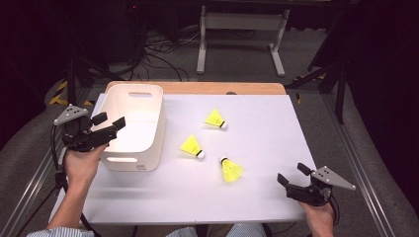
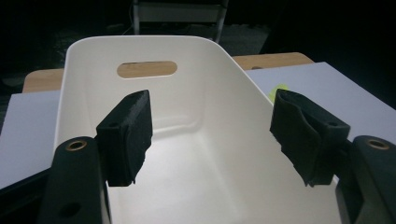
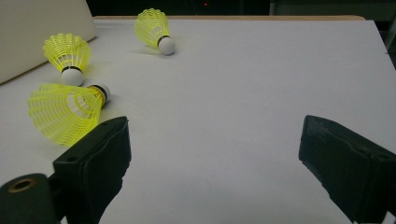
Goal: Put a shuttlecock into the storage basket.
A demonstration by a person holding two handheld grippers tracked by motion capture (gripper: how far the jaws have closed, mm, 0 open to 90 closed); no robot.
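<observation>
Left gripper: I am holding it over the near left corner of the white bin. Its jaws are standing wide apart and holding nothing.
White bin: It is sitting on the left part of the white table. In the left gripper view the part I see inside is bare.
Shuttlecocks: Three yellow ones are lying on the table, right of the bin and apart from each other.
Nearest shuttlecock: It is lying on its side just past the left jaw in the right gripper view, cork tip pointing away from me.
Right gripper: I am resting it low near the right front corner, jaws wide apart, empty.
How to do it well: I think I should be sliding my right gripper left and forward, then pinching near the cork, not the thin skirt, which I guess squashes.
</observation>
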